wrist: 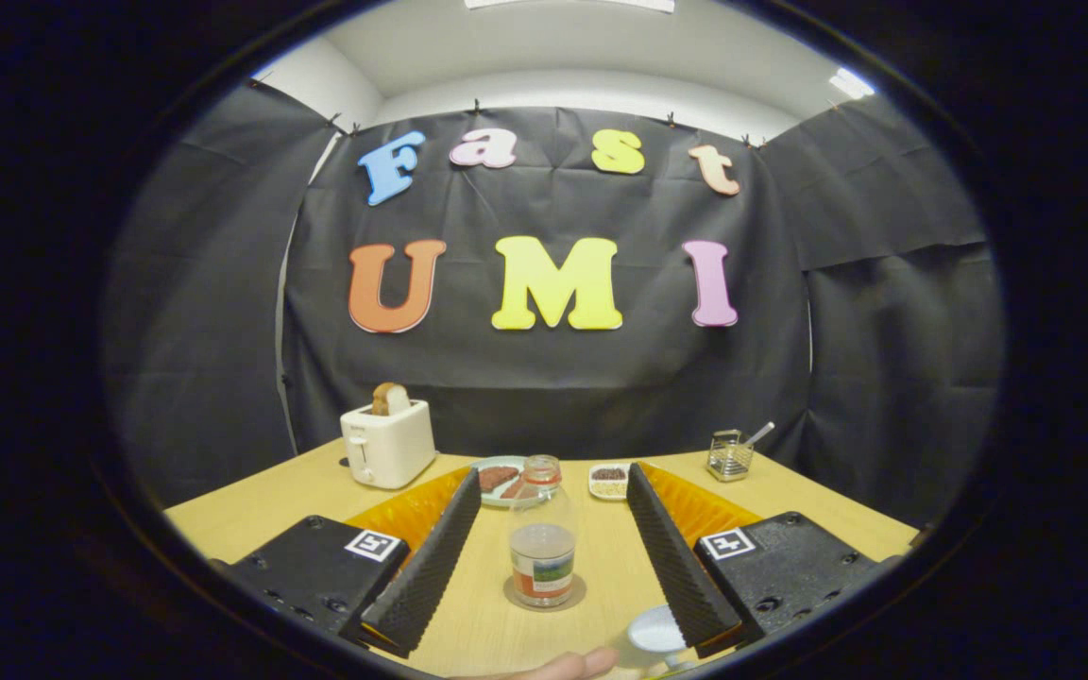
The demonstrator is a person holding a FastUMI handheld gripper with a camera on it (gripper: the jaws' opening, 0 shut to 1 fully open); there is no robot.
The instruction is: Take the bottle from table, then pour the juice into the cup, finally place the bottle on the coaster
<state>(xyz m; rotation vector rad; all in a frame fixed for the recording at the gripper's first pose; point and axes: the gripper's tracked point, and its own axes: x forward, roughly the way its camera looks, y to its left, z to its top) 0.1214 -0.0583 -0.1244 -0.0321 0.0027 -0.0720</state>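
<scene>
A clear plastic bottle [542, 534] with a red-and-green label and a little pale juice in it stands upright on a round coaster [545, 597]. It sits between my two black ribbed fingers [431, 562], with clear gaps on both sides. My gripper [553, 482] is open and touches nothing. A clear cup [655, 635] stands close in, beside the inner base of the right finger. A person's fingertip [568, 667] shows just near the cup.
At the back left of the wooden table [251, 510] stands a white toaster [388, 442] with a bread slice in it. A plate with food [499, 480], a small dish [608, 480] and a wire holder with a utensil [731, 455] lie beyond the fingers.
</scene>
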